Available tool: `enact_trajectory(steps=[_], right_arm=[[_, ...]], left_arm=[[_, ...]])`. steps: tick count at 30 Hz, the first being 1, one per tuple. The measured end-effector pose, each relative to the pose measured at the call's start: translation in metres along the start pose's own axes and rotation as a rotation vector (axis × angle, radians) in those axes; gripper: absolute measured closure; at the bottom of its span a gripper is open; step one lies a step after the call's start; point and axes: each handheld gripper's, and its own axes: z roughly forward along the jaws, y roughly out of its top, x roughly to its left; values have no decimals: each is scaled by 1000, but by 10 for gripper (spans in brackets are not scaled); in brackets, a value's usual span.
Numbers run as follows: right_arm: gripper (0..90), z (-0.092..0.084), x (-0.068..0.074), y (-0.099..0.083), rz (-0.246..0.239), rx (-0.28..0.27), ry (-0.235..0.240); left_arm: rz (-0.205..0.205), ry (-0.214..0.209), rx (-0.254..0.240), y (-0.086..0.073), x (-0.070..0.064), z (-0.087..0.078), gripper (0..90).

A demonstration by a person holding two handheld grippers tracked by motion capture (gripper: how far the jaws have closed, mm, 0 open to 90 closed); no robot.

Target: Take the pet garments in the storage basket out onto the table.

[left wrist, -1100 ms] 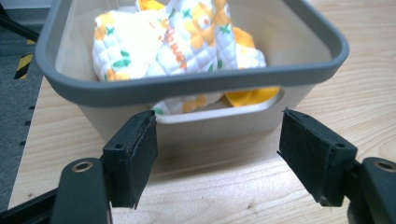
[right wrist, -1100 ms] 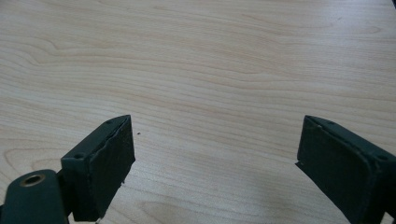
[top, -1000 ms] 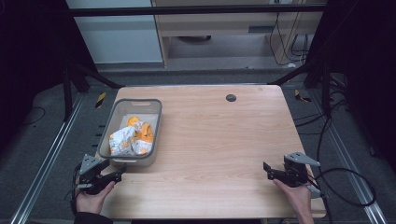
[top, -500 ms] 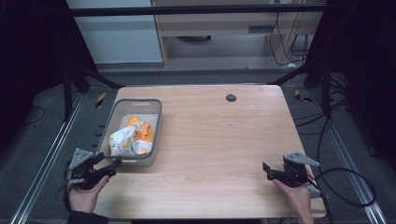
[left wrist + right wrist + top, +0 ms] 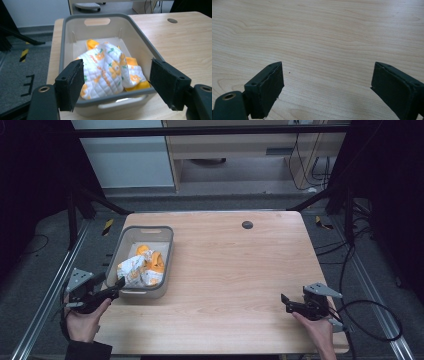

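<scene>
High view: your left gripper [image 5: 116, 285] sits at the near end of the grey bin [image 5: 121, 243]; right gripper [image 5: 285, 302] over bare table [image 5: 235, 270], near-right corner. Left gripper view: jaws spread wide, nothing held, white-and-orange cloth [image 5: 107, 68] bunched in the bin. Right gripper view: jaws wide apart, empty.

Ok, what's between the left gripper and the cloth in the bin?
Only the grey bin's near wall separates the open left gripper from the cloth, per the left gripper view.

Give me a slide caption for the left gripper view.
Open left hand-held gripper faces a grey plastic bin holding a crumpled white-and-orange printed cloth.
</scene>
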Motion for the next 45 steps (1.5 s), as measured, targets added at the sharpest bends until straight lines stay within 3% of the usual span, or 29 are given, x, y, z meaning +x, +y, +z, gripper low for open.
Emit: enact_trajectory(steps=[13,18,23,45], right_arm=[[103,1,-1,-1,2,9,1],[103,1,-1,-1,4,8,3],[103,2,-1,-1,-4,8,0],[103,3,-1,-1,-14,18,5]], left_arm=[[21,-1,37,23,2,18,251],[31,-21,58,28,3,26,245],[58,-15,109,34,5,37,241],[107,-35,262,51,5,70,254]])
